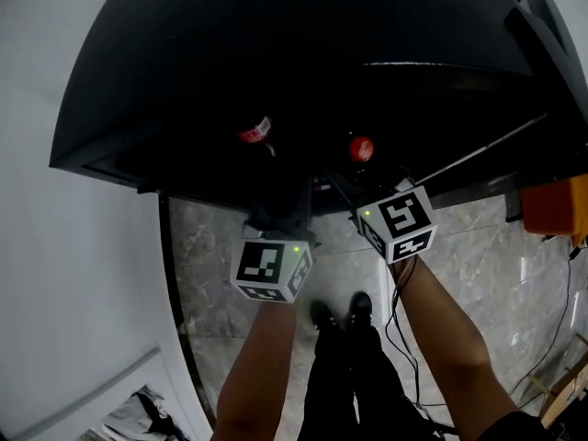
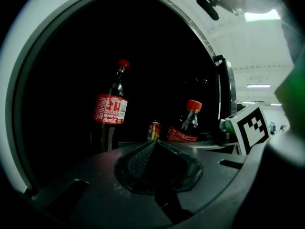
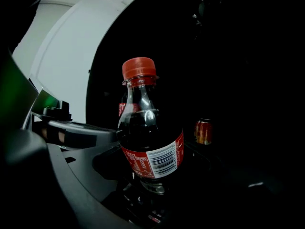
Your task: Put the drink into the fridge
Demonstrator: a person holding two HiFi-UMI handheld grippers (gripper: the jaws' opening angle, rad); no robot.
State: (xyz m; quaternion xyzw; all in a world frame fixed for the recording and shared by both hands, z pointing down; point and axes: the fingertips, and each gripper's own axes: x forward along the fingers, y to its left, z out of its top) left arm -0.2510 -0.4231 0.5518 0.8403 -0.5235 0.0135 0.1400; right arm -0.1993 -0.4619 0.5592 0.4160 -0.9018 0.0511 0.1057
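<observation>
Item: small cola bottle, tilted, clamped in the right gripper within the fridge, at our 1 o'clock. Left gripper closed on nothing (idle). We judge placement is under way; next, stand it upright and release.

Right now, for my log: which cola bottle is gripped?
The short bottle, tilted and clamped in the right gripper. The tall bottle stands upright and free.

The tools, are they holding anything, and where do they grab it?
The right tool grips the small red-capped plastic cola bottle by its bottom end. The left tool holds nothing.
</observation>
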